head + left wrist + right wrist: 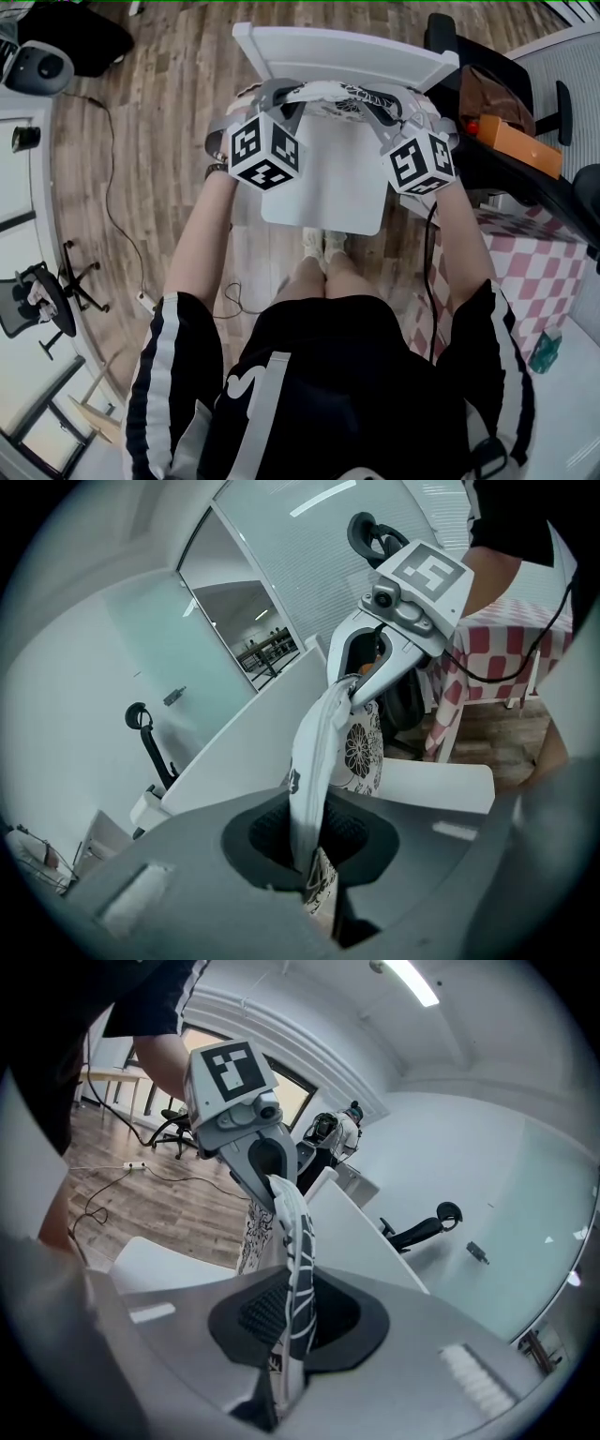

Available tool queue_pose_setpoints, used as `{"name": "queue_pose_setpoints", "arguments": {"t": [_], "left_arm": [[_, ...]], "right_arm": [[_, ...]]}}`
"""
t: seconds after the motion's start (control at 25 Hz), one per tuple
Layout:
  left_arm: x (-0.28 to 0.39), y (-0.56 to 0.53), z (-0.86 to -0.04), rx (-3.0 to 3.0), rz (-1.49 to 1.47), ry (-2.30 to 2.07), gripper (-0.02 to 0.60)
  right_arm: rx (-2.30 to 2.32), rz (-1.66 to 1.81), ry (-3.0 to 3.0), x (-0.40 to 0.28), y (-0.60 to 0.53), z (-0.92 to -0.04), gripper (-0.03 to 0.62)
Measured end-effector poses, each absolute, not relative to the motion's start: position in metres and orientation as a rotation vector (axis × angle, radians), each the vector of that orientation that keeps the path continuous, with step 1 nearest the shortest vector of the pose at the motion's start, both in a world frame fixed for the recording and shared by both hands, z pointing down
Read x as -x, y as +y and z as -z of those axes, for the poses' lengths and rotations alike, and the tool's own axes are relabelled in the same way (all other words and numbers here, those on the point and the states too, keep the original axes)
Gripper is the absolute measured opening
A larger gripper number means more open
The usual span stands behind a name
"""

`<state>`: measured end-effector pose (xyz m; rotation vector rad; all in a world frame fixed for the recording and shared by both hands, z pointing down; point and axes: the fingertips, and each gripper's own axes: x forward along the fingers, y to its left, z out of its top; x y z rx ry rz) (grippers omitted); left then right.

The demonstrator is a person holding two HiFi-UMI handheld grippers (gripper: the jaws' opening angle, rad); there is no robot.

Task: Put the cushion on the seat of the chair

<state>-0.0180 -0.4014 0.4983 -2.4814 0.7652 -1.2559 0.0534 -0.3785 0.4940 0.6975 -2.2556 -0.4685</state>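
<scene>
Clamped shut on opposite edges of the cushion (342,96): left gripper (314,850) on the left edge, right gripper (286,1335) on the right, so as to hold it spread. Hanging over the far end of the chair seat (328,187), near the backrest (347,54), probably ready for laying flat.

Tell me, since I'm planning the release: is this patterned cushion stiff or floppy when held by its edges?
Probably floppy: the cushion pinches thin in the left gripper and right gripper and sags between them. Likely light, as two edge pinches carry it. It may crumple on the chair seat.
</scene>
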Motion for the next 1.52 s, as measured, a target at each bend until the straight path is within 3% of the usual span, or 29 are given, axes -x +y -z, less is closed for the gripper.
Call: {"name": "queue_pose_setpoints", "arguments": {"t": [0.52,1.52], "left_arm": [[0.012,-0.405,-0.485,2.446,1.131,0.794,0.023],[0.026,-0.305,-0.604,2.604,1.265,0.694,0.025]], "right_arm": [[-0.732,0.563,-2.259,-0.059,-0.379,-0.484,0.018],[-0.576,0.321,-2.265,-0.044,-0.281,-0.593,0.018]]}}
